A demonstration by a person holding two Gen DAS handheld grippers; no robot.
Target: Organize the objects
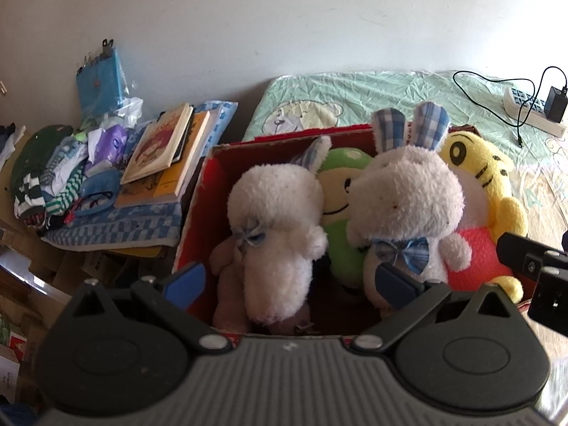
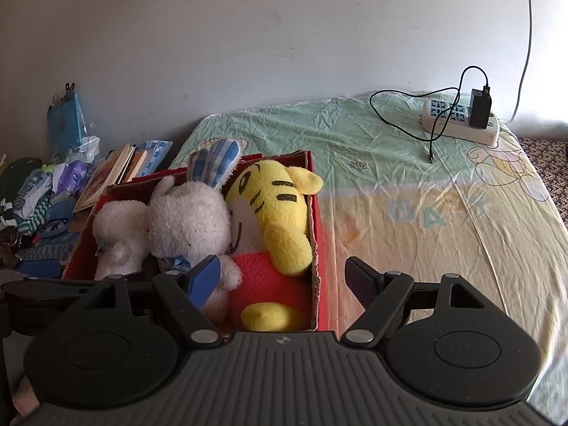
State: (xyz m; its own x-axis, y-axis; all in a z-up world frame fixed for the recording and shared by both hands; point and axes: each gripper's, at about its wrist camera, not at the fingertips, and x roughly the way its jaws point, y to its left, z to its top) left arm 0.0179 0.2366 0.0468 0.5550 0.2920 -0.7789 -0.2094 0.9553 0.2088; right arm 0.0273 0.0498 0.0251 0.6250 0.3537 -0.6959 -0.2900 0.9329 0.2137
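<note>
**Red box full of soft toys, both tools hanging open and empty**

Red box (image 1: 198, 191) is sitting on the bed (image 2: 408, 184), at the bed's left edge, top open. Holding in a row, left to right in the left wrist view: white plush dog (image 1: 280, 220) with a blue bow, head drooping toward the near wall; green plush (image 1: 340, 191) wedged behind and between the two white ones; white rabbit (image 1: 408, 198) with plaid ears and a plaid bow, upright; yellow tiger (image 1: 479, 177) in a pink body, leaning against the right wall of the box. A brownish plush (image 1: 227, 266) is lying low under the dog, kind unclear. Toys are pressing against each other, filling the box.

Left tool (image 1: 291, 282) is hovering at the near wall of the box, jaws spread wide, gripping nothing; the dog's muzzle is showing between the blue pads, contact not clear. Right tool (image 2: 282, 280) is hovering over the near right corner of the box, jaws also spread wide and empty; left finger is over the rabbit's side, right finger is over bare bed sheet outside the box.

Left of the bed: books (image 1: 159, 156) stacked on a blue checked cloth (image 1: 117, 227), with a pile of clothes (image 1: 46, 184) just beside them. Far corner of the bed: power strip (image 2: 458, 120) with a black adapter (image 2: 480, 108) plugged in and its cable looping on the sheet.
</note>
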